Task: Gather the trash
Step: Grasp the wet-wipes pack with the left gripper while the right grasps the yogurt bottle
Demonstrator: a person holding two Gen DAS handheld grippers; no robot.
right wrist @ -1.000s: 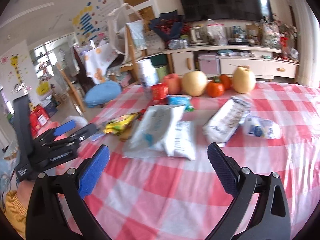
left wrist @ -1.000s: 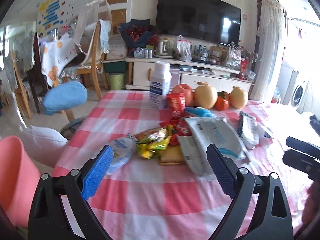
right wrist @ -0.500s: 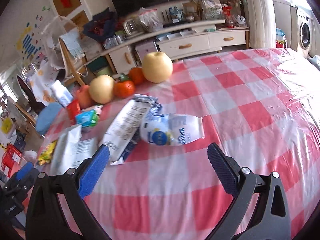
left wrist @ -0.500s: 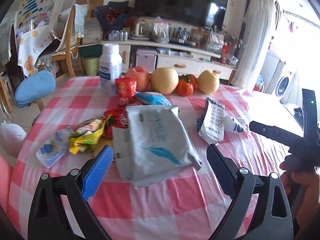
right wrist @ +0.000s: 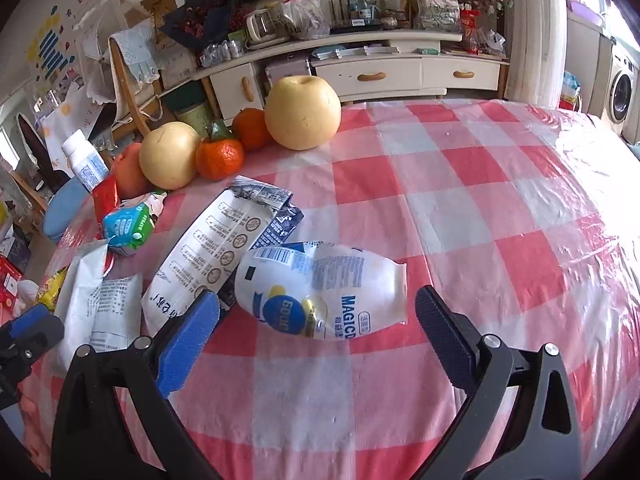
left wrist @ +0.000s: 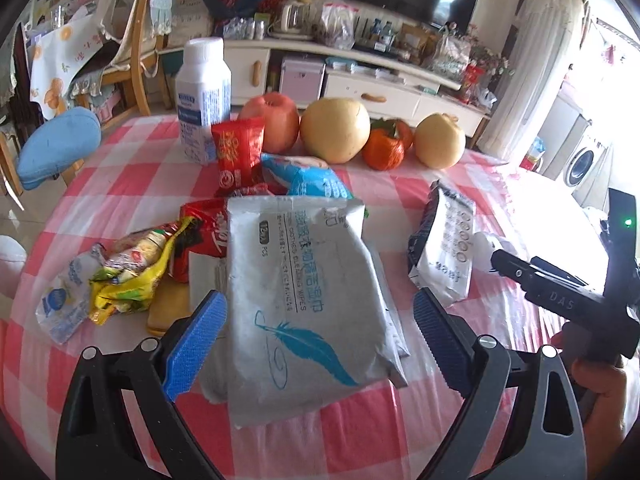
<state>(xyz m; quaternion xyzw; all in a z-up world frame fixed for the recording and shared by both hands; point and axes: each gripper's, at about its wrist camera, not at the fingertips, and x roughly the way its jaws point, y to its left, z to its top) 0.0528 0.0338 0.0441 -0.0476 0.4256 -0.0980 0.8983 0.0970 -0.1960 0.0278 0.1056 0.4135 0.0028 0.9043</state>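
Note:
Wrappers litter a red-checked table (left wrist: 120, 168). My left gripper (left wrist: 318, 334) is open just above the near end of a grey wipes pack (left wrist: 304, 280). Left of that pack lie a yellow snack wrapper (left wrist: 132, 276), a clear wrapper (left wrist: 64, 300) and red wrappers (left wrist: 238, 150). A white printed bag (left wrist: 448, 248) lies to its right. In the right wrist view my right gripper (right wrist: 318, 330) is open over a crumpled white pouch with a blue circle (right wrist: 320, 292), beside the white printed bag (right wrist: 212, 256). A small blue pack (right wrist: 128, 226) lies further left.
A row of fruit (left wrist: 336, 128) and a white bottle (left wrist: 204, 96) stand at the table's far edge. Beyond are a TV cabinet (left wrist: 360, 80), wooden chairs and a blue stool (left wrist: 60, 148). The table's right half (right wrist: 500, 220) holds only the cloth.
Both grippers moved forward over the table. The left one came in close over the grey wipes pack; the right one swung right and closed in on the crumpled white pouch. Both stayed open.

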